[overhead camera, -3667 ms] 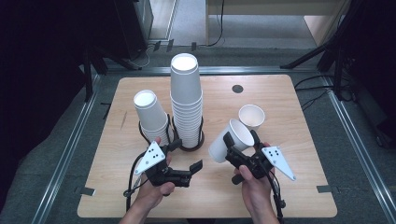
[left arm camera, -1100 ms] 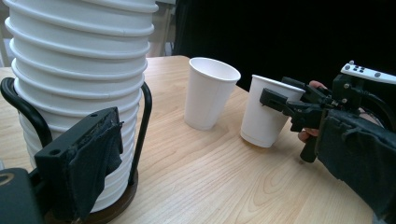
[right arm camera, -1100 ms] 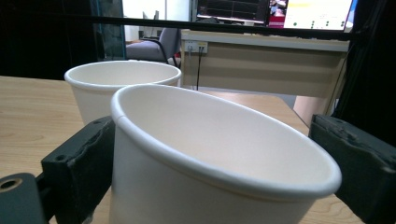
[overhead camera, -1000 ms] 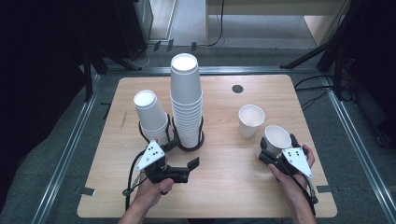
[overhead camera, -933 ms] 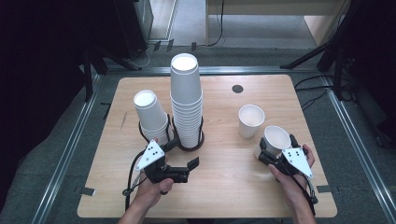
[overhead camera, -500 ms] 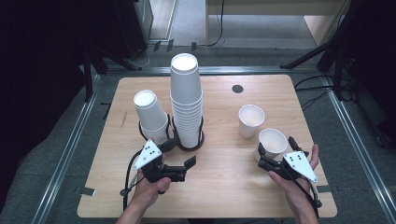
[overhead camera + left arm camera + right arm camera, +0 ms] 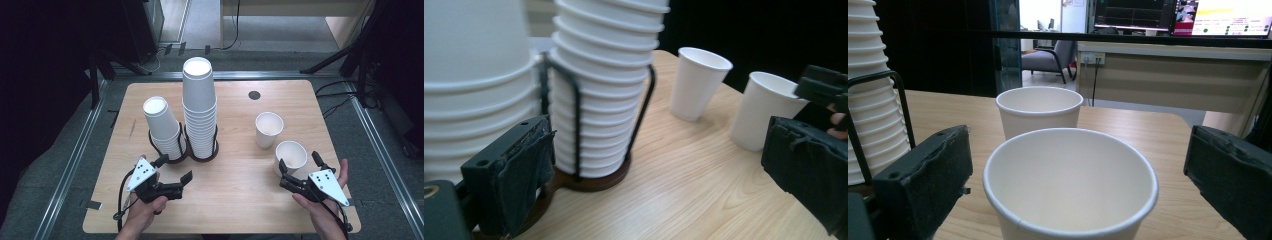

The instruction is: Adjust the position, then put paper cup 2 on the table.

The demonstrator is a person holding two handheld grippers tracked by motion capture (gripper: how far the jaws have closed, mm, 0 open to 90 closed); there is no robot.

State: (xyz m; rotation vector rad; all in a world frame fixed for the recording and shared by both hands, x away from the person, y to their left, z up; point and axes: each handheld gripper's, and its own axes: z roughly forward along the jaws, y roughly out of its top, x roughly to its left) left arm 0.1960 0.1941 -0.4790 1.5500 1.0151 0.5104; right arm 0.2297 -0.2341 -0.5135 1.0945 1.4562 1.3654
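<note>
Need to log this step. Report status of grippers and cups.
Right gripper open, jaws just opened, near cup standing free between them. Left gripper open, empty. Nothing in the way.

Table [image 7: 235,180] evenly lit from above; surroundings left dark. Soft short shadows cast beside cup stacks [image 7: 200,112]. Near jaw pads blurred in gripper views; background monitors [image 7: 1223,17] overexposed.

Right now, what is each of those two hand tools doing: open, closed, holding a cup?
Left tool: open, holding nothing, beside the cup stacks.
Right tool: jaws just opened, wide apart around the near paper cup, not gripping it.
</note>
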